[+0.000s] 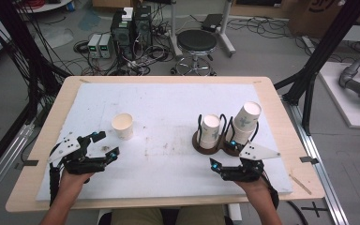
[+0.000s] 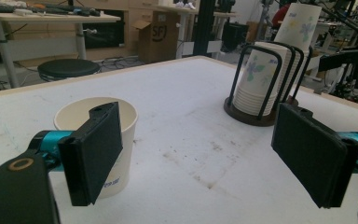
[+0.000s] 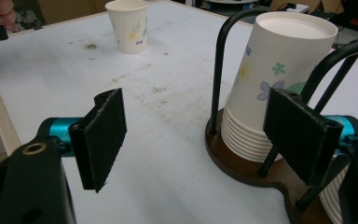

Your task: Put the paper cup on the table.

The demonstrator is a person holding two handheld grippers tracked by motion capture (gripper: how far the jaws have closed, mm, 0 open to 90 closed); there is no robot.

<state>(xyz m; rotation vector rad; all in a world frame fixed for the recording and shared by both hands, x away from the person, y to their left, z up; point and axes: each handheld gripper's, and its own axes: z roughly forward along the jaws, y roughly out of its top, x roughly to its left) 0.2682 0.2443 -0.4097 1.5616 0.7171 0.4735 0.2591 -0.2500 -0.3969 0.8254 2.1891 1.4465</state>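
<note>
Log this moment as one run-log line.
left tool: open, near single cup | right tool: open, before cup holder | nothing held

A cardboard box (image 2: 156, 39) on the floor past the table's far edge, at about eleven o'clock, carries the letters "SF" in black.

Robotics lab, computer towers (image 1: 131, 28) amid tangled floor cables (image 1: 98, 65), black frame struts (image 1: 323, 51), stool (image 1: 196, 44)

Open mat (image 1: 168, 122) between cup (image 1: 122, 125) — holder (image 1: 215, 143)
</note>
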